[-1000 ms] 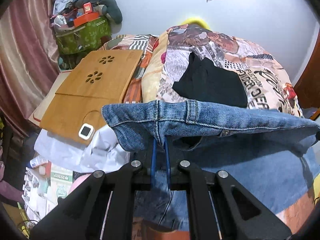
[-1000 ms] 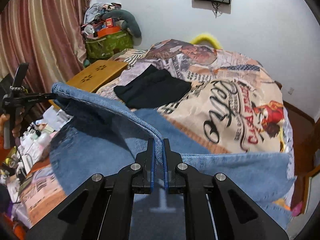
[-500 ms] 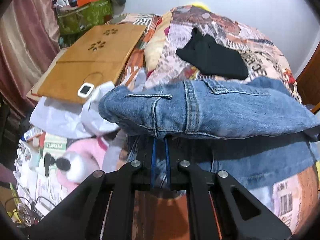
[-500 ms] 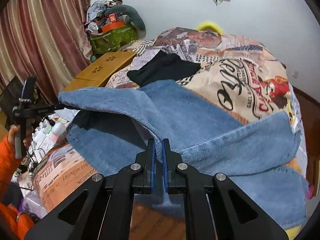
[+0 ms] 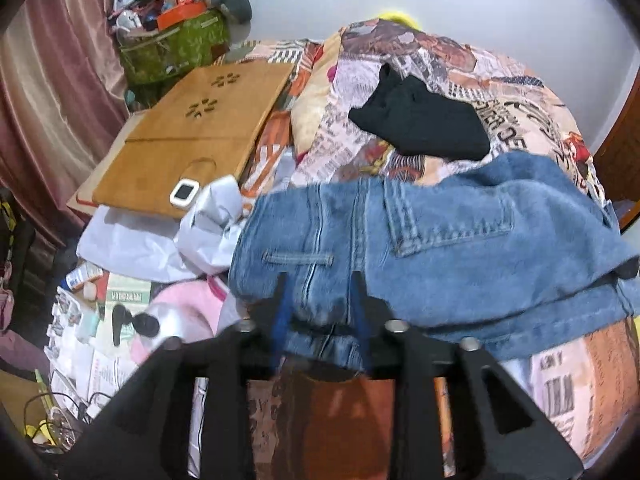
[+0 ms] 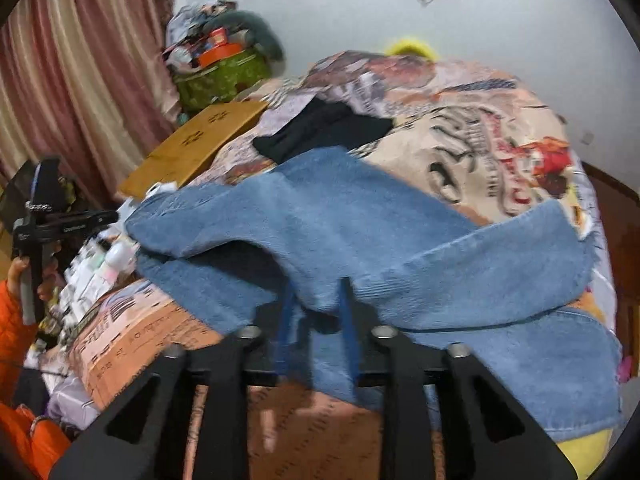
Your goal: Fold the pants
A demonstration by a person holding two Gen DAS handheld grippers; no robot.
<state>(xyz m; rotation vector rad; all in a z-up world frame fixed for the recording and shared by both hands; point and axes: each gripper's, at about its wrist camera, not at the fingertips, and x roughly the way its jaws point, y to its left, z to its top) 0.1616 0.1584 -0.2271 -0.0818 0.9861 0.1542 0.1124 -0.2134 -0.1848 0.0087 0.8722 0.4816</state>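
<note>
Blue jeans [image 5: 440,240] lie folded over on the printed bedspread [image 5: 540,128], waistband and back pocket facing up. My left gripper [image 5: 320,292] is at the waistband edge. Its jaws are opening, and the denim sits loose between the fingers. In the right wrist view the jeans [image 6: 340,208] drape across the bed with a fold at the near edge. My right gripper [image 6: 318,296] is at that fold; its jaws are opening too, with the cloth hanging slack between them. The left gripper [image 6: 52,224] shows at the far left, held by a hand in an orange sleeve [image 6: 16,312].
A black garment [image 5: 420,120] lies folded on the bed behind the jeans. A wooden lap desk [image 5: 192,136] with a small white device [image 5: 184,192] sits to the left, and a stuffed green bag [image 5: 172,48] stands behind it. White cloth [image 5: 160,240] and floor clutter lie lower left.
Both grippers were shut on the denim and now stand apart. The lifted upper layer has come down onto the lower layer, and both hands have sunk slightly toward the bed.
</note>
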